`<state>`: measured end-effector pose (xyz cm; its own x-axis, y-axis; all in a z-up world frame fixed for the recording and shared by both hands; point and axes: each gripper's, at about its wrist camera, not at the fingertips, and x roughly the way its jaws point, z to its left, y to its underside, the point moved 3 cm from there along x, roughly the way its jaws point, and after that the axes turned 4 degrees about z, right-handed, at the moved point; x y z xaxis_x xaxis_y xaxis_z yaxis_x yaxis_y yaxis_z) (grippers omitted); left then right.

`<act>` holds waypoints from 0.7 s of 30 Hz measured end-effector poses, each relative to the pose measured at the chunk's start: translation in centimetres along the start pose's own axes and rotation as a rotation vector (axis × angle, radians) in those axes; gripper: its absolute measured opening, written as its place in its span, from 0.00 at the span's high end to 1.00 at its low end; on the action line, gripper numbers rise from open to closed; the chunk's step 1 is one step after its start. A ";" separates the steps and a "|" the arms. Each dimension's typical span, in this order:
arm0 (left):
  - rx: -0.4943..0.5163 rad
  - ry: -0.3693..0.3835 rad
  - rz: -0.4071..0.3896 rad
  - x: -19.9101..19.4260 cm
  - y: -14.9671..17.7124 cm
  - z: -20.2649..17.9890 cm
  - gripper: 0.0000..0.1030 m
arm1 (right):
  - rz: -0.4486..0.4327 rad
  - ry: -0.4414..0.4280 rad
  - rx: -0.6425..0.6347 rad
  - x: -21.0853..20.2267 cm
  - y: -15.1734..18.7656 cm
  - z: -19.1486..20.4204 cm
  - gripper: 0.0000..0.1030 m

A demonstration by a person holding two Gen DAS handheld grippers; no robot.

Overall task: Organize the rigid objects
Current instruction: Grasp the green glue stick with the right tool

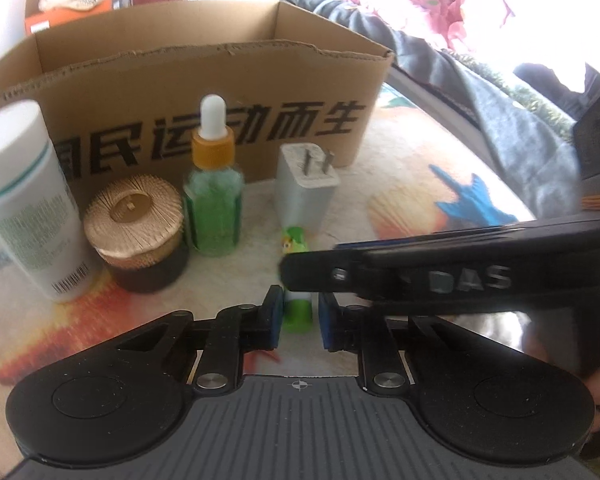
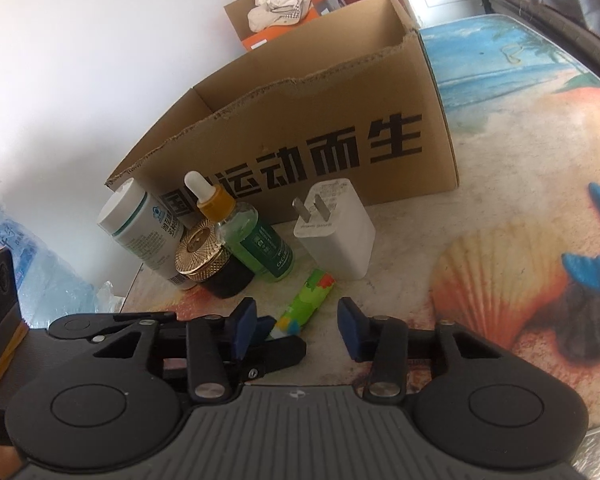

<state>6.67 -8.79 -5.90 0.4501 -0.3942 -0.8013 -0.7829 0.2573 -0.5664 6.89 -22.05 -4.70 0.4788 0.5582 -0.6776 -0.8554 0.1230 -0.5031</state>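
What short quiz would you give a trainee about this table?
1. True or false: the green tube stands upright.
2. The cardboard box is: A taped shut, B open at the top, C lying flat.
3. How many items stand upright in front of the box?

Key: 1 false, it lies flat. 2 B. 3 four.

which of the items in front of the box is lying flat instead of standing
The small green tube: it lies on its side on the mat, nearest the grippers. The white bottle, gold-lidded jar, dropper bottle and charger all stand upright.
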 end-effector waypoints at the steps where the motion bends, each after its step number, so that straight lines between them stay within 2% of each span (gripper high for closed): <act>1: -0.006 0.008 0.002 -0.2 0.3 0.0 0.82 | 0.001 0.002 0.001 0.1 0.1 0.0 0.61; 8: 0.018 -0.004 0.002 -0.1 0.2 -0.3 0.81 | 0.009 0.016 0.010 0.4 -0.1 0.0 0.73; 16: 0.030 -0.022 -0.037 0.7 -0.3 0.0 0.82 | 0.009 0.041 -0.005 1.1 -0.7 0.4 0.75; 21: 0.029 -0.017 -0.056 0.5 -0.1 0.1 0.85 | 0.021 0.005 0.041 1.0 -0.7 -0.2 0.80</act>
<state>7.05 -8.93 -6.26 0.5003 -0.3939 -0.7711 -0.7438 0.2604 -0.6156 7.97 -21.74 -5.11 0.4614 0.5571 -0.6905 -0.8727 0.1447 -0.4663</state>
